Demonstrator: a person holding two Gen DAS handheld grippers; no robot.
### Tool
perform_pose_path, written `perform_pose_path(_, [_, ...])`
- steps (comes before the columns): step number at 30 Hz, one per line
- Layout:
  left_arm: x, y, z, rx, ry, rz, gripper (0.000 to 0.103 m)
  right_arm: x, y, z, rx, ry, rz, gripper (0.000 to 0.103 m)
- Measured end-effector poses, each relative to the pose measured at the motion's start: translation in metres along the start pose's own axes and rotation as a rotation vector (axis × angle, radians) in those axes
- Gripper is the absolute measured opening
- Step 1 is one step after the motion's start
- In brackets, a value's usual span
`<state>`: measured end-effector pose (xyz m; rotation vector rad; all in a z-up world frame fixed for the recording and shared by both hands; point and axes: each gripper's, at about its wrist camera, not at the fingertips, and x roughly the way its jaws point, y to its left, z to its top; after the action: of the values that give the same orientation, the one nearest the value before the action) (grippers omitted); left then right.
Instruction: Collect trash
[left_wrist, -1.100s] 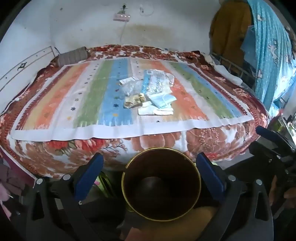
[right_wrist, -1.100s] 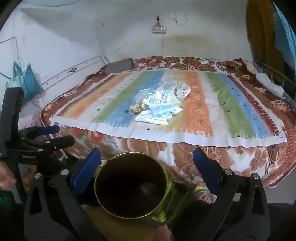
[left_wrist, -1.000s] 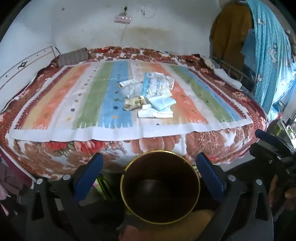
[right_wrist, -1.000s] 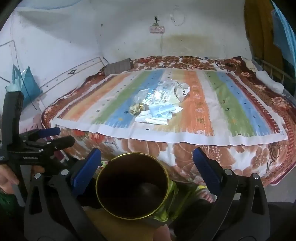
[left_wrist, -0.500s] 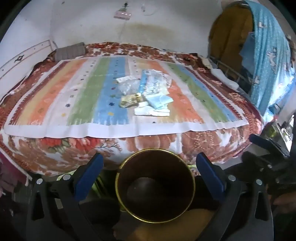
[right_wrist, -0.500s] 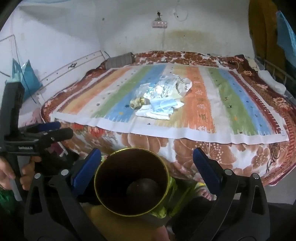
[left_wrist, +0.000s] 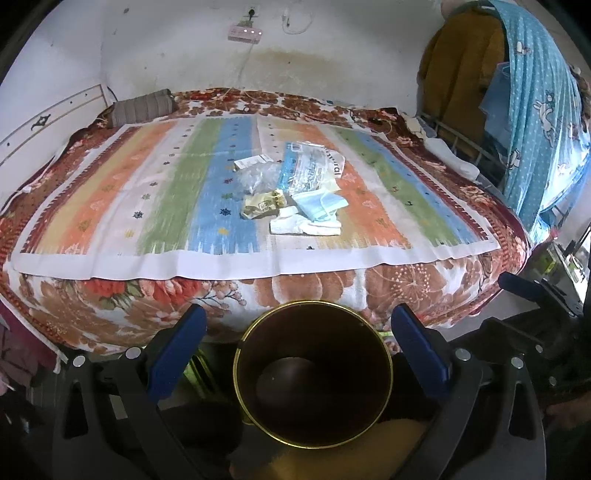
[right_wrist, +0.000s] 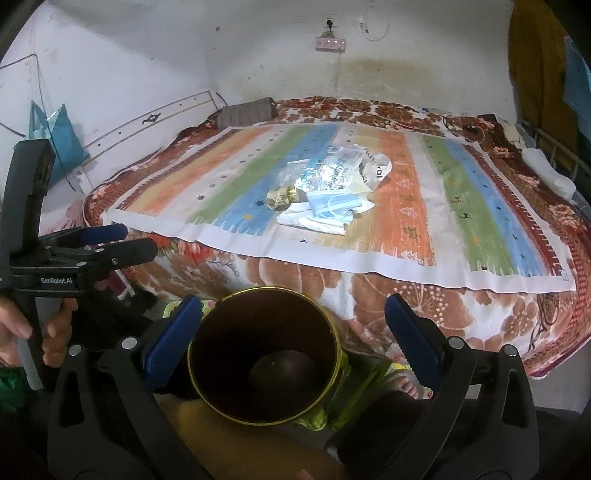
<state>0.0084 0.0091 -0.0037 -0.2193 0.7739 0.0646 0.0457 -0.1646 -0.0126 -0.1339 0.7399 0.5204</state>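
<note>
Both grippers, left (left_wrist: 298, 325) & right (right_wrist: 293, 315), were held wide; bin (left_wrist: 313, 373) kept near, prob. for trash (left_wrist: 295, 192).

I am looking across a bed (left_wrist: 110, 306) that fills most of both views, spread with a brown floral blanket (right_wrist: 424, 306) and a striped mat (left_wrist: 177, 192) of orange, green, blue and white. A grey striped pillow (left_wrist: 142, 107) lies at 11 o'clock against the stained white wall (left_wrist: 332, 51). At 12 o'clock a pink power strip (right_wrist: 330, 43) hangs from a wall socket. At 2 o'clock in the left view, blue dotted cloth (left_wrist: 543, 122) and a mustard garment (left_wrist: 461, 70) hang by what looks like a metal rack. A teal bag (right_wrist: 55, 144) hangs at 9 o'clock in the right view.
</note>
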Motion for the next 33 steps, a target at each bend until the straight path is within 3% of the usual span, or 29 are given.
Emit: perform_pose_path(33, [0.004,0.012,0.002,-0.096,0.027,-0.016,0.097,0.004,-0.007,0.003,0.036,0.036,0.049,0.094])
